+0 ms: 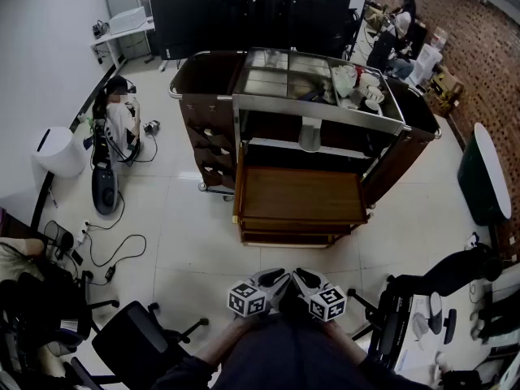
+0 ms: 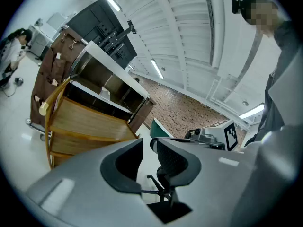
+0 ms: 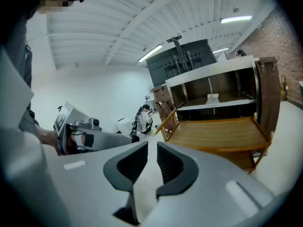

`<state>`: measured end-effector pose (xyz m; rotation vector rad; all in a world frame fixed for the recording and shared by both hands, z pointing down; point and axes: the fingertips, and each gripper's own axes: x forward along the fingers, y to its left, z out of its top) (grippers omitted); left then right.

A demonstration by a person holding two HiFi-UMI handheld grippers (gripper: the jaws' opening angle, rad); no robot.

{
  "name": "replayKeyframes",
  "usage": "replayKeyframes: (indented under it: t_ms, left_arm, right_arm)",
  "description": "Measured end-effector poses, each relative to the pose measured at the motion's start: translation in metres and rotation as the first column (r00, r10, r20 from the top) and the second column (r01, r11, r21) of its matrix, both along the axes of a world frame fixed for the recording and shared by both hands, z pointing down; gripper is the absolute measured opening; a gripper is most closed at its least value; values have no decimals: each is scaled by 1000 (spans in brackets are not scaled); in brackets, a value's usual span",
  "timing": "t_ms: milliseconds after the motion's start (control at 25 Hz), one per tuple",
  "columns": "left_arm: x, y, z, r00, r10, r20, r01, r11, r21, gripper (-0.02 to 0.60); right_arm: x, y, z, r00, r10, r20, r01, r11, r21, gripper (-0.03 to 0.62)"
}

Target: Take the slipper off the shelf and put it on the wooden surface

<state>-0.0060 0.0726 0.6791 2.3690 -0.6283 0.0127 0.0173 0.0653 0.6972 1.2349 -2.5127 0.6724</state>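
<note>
- Left gripper [image 1: 272, 281] and right gripper [image 1: 302, 281], head view: both low and near, side by side against the person's body, well apart from the housekeeping cart [image 1: 317, 108] standing farther off.
- Same view: white slipper [image 1: 309, 134] lies on the cart's shelf [image 1: 349, 150], under the top tray. Wooden surface [image 1: 301, 195] sits just below and nearer, bare.
- Same view: a person [image 1: 118, 120] sits on the floor at far left; a black office chair [image 1: 134, 340] is near left.
- Left gripper view: left gripper [image 2: 147, 143] jaws drawn together, only a slit, nothing between. Wooden surface [image 2: 85, 122] shows at left.
- Right gripper view: right gripper [image 3: 152, 148] jaws close together, narrow slit, nothing between. Slipper [image 3: 213, 98] rests on the shelf above the wooden surface [image 3: 218, 131], far right.
</note>
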Motion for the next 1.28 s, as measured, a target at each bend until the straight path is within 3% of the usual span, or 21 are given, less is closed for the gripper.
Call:
replayKeyframes:
  t_ms: [360, 560, 920, 1280]
  left_arm:
    - [-10, -21, -2, 998, -61, 6, 61, 998, 22, 226]
    - [-23, -29, 5, 992, -129, -15, 128, 992, -19, 235]
    - [-40, -80, 21, 964, -256, -69, 248, 963, -100, 208]
    - [-23, -162, -6, 937, -348, -41, 338, 928, -154, 169]
  right_arm:
    - [7, -22, 2, 999, 34, -8, -34, 999, -7, 89]
    - [36, -64, 9, 998, 40, -48, -40, 999, -13, 89]
    - [105, -259, 30, 991, 45, -128, -46, 999, -1, 89]
    - [134, -504, 51, 978, 45, -202, -40, 999, 28, 94]
